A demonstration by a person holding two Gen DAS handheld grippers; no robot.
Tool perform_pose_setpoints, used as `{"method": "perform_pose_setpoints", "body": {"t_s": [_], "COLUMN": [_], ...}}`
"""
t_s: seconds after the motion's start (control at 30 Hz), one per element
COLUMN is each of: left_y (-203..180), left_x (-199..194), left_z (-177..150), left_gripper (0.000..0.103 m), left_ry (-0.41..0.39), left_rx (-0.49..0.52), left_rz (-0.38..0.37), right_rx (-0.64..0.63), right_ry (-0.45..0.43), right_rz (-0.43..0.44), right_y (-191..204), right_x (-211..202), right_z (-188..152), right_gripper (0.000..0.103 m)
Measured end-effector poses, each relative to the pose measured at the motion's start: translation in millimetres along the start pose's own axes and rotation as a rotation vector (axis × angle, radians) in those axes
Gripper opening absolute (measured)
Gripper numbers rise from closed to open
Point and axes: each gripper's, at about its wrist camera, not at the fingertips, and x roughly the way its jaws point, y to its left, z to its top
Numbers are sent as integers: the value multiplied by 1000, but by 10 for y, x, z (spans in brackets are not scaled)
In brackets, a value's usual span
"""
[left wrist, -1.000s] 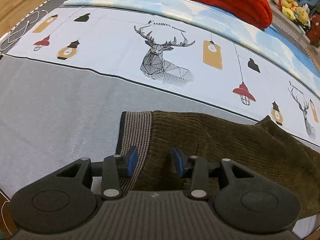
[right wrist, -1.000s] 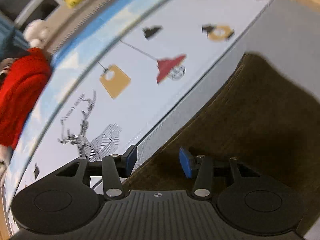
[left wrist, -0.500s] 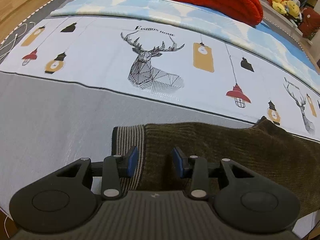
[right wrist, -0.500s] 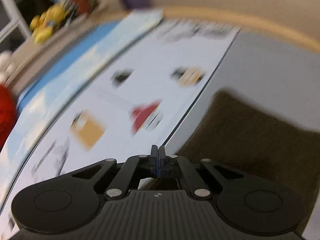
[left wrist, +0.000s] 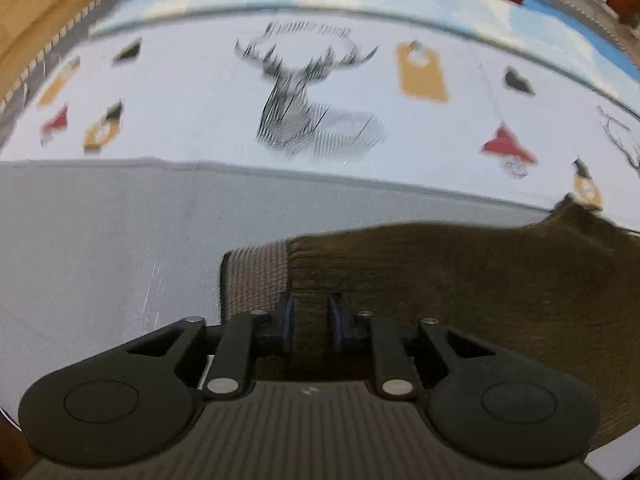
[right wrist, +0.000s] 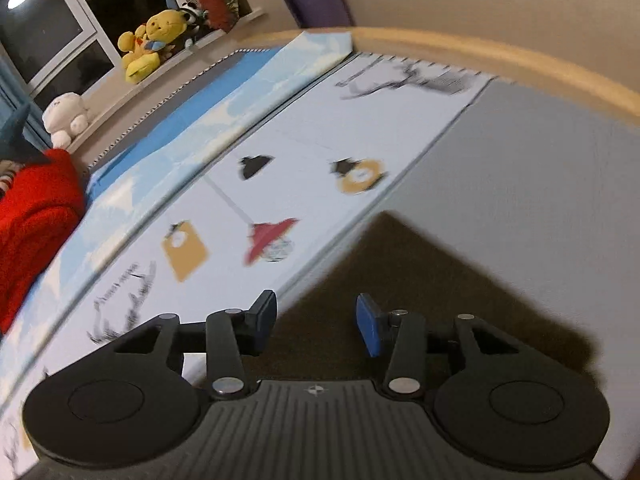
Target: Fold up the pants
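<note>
Dark olive-brown corduroy pants (left wrist: 460,280) lie flat on the bed sheet, with a striped ribbed waistband (left wrist: 256,276) at their left end. My left gripper (left wrist: 310,320) is low over the waistband end, its blue pads a narrow gap apart with pants fabric between them; whether they pinch it is unclear. In the right wrist view the pants (right wrist: 420,292) show as a dark pointed shape. My right gripper (right wrist: 316,316) is open and empty above that end.
The sheet has a grey band (left wrist: 100,232) and a white band with deer and lamp prints (left wrist: 304,112). A red blanket (right wrist: 32,220) lies at the back. Plush toys (right wrist: 152,44) sit on a ledge. The wooden bed edge (right wrist: 520,64) curves behind.
My right gripper shut half a second ago and has now opened again, pulling back over the pants end. My left gripper's pads have closed in a little and dropped nearer the waistband.
</note>
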Motion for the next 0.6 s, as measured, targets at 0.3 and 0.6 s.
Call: {"method": "perform_pose_setpoints", "body": {"t_s": [0.3, 0.6], "left_y": [-516, -1017], "left_x": [364, -467], "left_z": [-151, -138], "left_gripper": [37, 39], "left_ry": [168, 11], "left_rx": [142, 196], "left_rz": [-22, -75], "right_rx": [266, 452], "right_ry": [30, 137], "right_rz": [-148, -90], "right_y": [-1382, -1671], "right_x": [-462, -333], "right_z": [-234, -479], "right_gripper": [49, 50]}}
